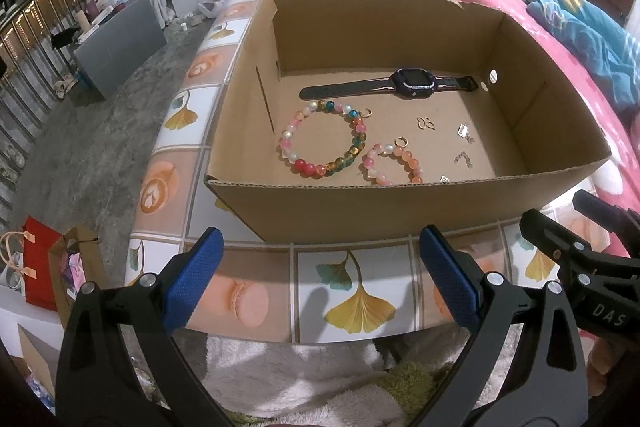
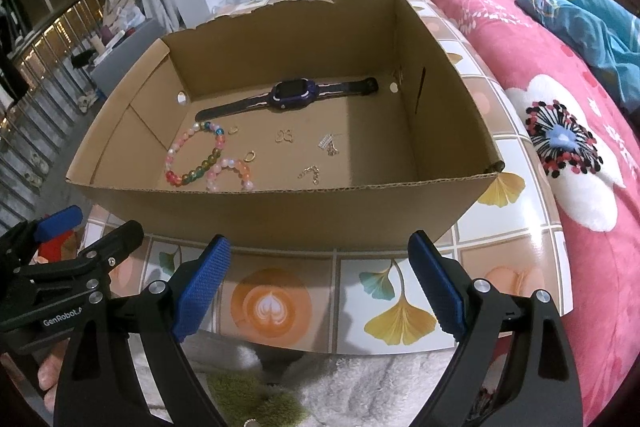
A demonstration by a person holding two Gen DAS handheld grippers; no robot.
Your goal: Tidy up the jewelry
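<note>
An open cardboard box [image 1: 320, 203] [image 2: 280, 211] stands on a tiled table. Inside lie a dark smartwatch [image 1: 412, 85] [image 2: 292, 95], a large multicoloured bead bracelet [image 1: 324, 139] [image 2: 196, 155], a smaller pink-orange bead bracelet [image 1: 394, 163] [image 2: 232, 173], small gold earrings [image 1: 426, 123] [image 2: 284, 135] and silver pieces [image 1: 463, 131] [image 2: 328, 143]. My left gripper [image 1: 320, 275] is open and empty, in front of the box's near wall. My right gripper [image 2: 320, 279] is open and empty, beside it to the right. Each gripper shows at the edge of the other's view.
The table [image 1: 348, 291] [image 2: 272, 303] has a ginkgo and coffee pattern. A pink floral bed [image 2: 560, 131] lies to the right. A fluffy white rug [image 1: 300, 375] lies below. Gift bags [image 1: 40, 267] stand on the floor at the left.
</note>
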